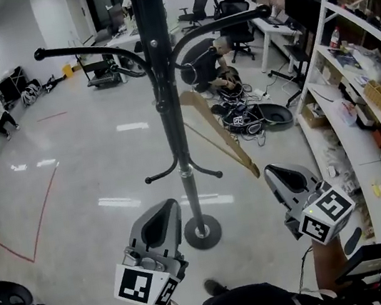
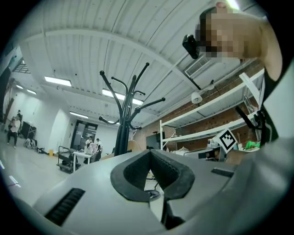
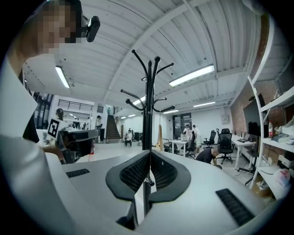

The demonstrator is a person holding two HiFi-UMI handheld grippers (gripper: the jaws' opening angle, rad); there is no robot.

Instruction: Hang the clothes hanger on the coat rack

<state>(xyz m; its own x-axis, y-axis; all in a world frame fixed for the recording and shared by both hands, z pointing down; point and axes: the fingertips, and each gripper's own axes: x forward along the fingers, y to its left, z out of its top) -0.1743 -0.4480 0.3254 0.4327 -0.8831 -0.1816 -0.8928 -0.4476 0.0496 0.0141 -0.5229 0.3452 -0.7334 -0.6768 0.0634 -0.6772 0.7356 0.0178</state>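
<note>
Left gripper (image 1: 169,206) and right gripper (image 1: 272,171) were held low beside the coat rack (image 1: 162,80), jaws closed together on nothing. Wooden clothes hanger (image 1: 225,136) was seen hung from an upper rack arm, apart from both grippers.

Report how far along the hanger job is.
Done: the wooden hanger appears to hang from the coat rack, with neither pair of tongs touching it.
In hand: nothing. The left tongs and right tongs are both shut and empty, low near the rack's pole.
Left: seemingly nothing, beyond checking that the hook sits securely on its arm.
</note>
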